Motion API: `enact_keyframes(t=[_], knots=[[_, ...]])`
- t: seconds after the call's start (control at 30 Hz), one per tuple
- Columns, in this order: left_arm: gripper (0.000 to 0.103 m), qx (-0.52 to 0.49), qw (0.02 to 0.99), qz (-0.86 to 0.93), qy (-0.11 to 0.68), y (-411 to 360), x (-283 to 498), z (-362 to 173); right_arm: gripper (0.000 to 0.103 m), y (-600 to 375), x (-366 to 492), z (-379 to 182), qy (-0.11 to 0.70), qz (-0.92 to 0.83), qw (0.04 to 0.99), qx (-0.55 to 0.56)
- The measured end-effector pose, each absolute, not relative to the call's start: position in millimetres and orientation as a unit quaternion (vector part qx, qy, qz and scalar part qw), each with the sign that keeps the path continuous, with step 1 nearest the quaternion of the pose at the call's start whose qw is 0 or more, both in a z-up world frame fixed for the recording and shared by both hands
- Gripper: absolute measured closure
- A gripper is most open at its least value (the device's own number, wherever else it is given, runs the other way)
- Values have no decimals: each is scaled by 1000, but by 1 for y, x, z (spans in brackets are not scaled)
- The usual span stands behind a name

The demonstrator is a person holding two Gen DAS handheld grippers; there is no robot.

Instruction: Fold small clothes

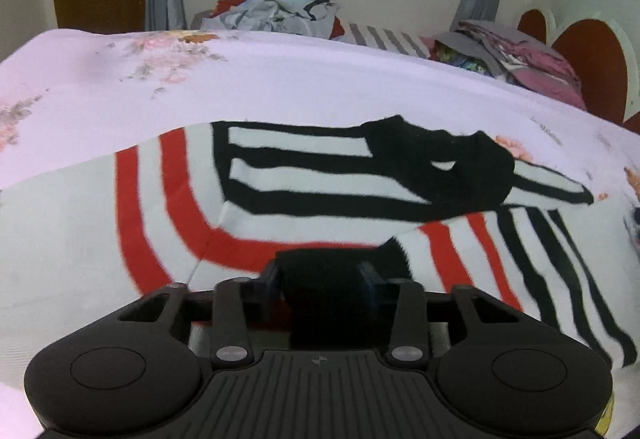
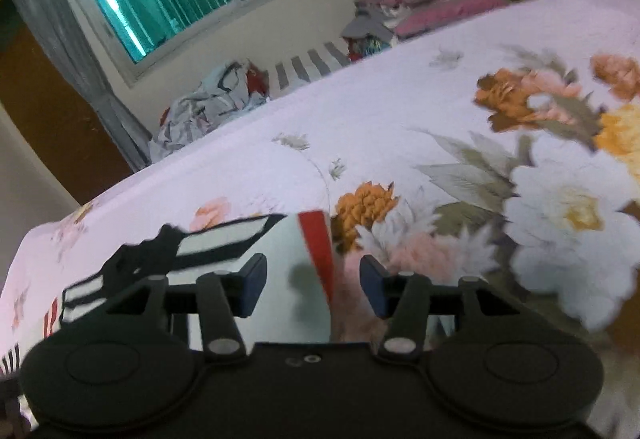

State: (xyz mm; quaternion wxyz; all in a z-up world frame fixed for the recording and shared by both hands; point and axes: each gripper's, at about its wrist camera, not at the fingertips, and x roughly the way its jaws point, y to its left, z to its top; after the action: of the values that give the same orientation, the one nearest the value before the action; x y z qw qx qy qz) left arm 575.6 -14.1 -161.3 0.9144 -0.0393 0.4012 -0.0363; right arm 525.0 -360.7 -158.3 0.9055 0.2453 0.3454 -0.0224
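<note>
One striped shirt [image 1: 120, 239]; left gripper [image 1: 320, 279] pinching

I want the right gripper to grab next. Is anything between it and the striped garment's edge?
Nothing visible: the right gripper is open, and the striped garment edge lies between its fingers on the floral bedsheet.
</note>
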Motion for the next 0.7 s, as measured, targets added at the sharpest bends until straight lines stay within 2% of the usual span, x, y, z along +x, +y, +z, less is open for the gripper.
enact_keyframes(t=[0.03, 0.07, 0.1, 0.13, 0.2, 0.3, 0.37, 0.4, 0.43, 0.47, 0.5, 0.57, 0.7], knots=[[89, -43, 915, -41, 400, -15, 577, -162, 56, -364, 534, -165, 353, -24, 900, 254], [95, -47, 915, -48, 398, -16, 578, -161, 69, -365, 538, -170, 357, -19, 897, 261], [96, -42, 919, -45, 390, -19, 577, -159, 86, -367, 540, -173, 357, -3, 894, 270], [96, -17, 930, -33, 366, -23, 572, -154, 95, -367, 538, -173, 351, -1, 896, 271], [96, 26, 944, -20, 329, -32, 564, -149, 96, -366, 528, -166, 328, -11, 909, 256], [96, 45, 929, -16, 366, -37, 571, -166, 96, -361, 528, -179, 349, -34, 909, 225], [95, 47, 931, -18, 361, -37, 571, -168, 97, -363, 529, -186, 353, -37, 907, 229], [91, 47, 930, -17, 365, -37, 572, -167, 95, -363, 530, -184, 354, -40, 907, 225], [73, 45, 928, -6, 370, -35, 573, -163, 87, -361, 529, -179, 353, -48, 909, 216], [42, 45, 927, 15, 371, -33, 572, -159, 77, -358, 525, -173, 344, -59, 915, 200], [35, 47, 932, 36, 358, -30, 569, -153, 76, -354, 519, -166, 328, -68, 924, 183], [34, 46, 947, 29, 318, -31, 558, -138, 78, -349, 510, -155, 309, -48, 935, 170], [34, 80, 939, -54, 329, -74, 566, -136, 79, -312, 525, -159, 332, 13, 938, 100]])
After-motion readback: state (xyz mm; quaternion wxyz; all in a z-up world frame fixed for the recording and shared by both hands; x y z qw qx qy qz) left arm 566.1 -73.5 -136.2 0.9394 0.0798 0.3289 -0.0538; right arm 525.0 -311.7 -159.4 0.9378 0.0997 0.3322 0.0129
